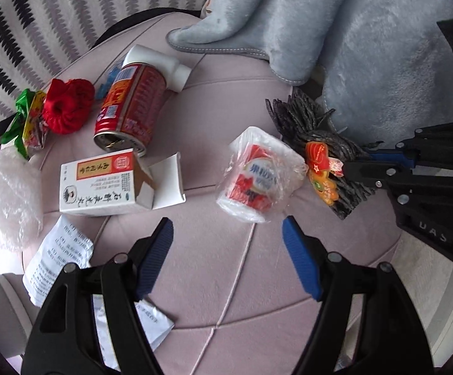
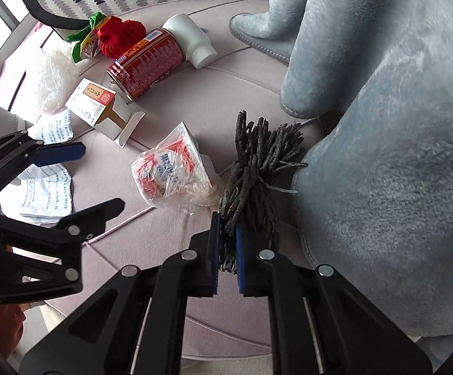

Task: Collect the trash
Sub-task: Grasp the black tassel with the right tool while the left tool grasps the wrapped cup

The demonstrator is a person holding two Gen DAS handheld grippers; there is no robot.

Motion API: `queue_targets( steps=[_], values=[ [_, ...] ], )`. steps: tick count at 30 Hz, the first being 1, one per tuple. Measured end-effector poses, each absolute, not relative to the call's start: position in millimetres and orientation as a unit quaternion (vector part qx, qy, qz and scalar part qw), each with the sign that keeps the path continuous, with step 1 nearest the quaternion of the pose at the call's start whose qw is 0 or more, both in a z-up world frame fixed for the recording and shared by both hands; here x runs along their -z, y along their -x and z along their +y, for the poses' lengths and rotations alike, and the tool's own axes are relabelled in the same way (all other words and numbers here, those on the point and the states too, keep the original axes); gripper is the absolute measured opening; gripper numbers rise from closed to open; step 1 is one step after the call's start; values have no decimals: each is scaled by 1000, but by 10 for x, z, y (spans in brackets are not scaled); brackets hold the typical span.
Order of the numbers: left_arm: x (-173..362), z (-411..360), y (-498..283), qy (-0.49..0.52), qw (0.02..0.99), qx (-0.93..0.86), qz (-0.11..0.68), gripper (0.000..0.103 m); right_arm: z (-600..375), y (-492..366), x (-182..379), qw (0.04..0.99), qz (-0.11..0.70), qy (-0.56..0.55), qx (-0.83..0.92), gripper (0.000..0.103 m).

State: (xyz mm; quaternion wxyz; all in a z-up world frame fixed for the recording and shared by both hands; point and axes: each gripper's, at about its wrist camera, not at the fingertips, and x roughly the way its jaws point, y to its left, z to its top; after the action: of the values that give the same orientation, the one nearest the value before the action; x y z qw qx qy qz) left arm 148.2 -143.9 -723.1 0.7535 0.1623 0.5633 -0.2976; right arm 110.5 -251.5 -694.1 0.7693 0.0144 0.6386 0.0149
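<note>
Trash lies on a pale pink cushion (image 1: 232,115). My right gripper (image 2: 227,243) is shut on a bundle of dark grey cords (image 2: 254,168) with an orange tag (image 1: 323,168); it also shows in the left wrist view (image 1: 348,168). My left gripper (image 1: 228,234) is open and empty, just short of a plastic-wrapped cup (image 1: 257,175), which also shows in the right wrist view (image 2: 170,172). A red can (image 1: 129,106) lies on its side beside a white bottle (image 1: 160,62). An open white carton (image 1: 107,184) lies in front of the can.
A grey-blue plush blanket (image 1: 367,47) covers the right side. A red fabric flower (image 1: 67,106), a green and yellow wrapper (image 1: 26,118), clear crumpled plastic (image 1: 7,193) and printed paper sheets (image 1: 57,262) lie at the left. A striped pillow (image 1: 54,9) stands behind.
</note>
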Motion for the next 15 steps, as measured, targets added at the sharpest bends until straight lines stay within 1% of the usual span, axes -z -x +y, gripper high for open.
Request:
queue_targets(
  steps=[5, 10, 11, 13, 15],
  values=[
    [7425, -1634, -1478, -202, 752, 320, 540, 72, -2594, -1077, 6928, 768, 640, -20, -16, 8],
    [7648, -1772, -1528, -217, 748, 332, 532, 72, -2642, -1096, 6963, 767, 641, -15, -18, 8],
    [7691, -1792, -1532, -221, 747, 335, 531, 70, -2648, -1102, 6965, 767, 641, -13, -18, 8],
    [7751, -1807, -1540, -218, 739, 345, 535, 52, -2658, -1106, 6964, 767, 642, -9, -19, 8],
    [7725, -1785, -1529, -210, 741, 350, 533, 49, -2655, -1110, 6951, 766, 642, -6, -19, 8]
  ],
)
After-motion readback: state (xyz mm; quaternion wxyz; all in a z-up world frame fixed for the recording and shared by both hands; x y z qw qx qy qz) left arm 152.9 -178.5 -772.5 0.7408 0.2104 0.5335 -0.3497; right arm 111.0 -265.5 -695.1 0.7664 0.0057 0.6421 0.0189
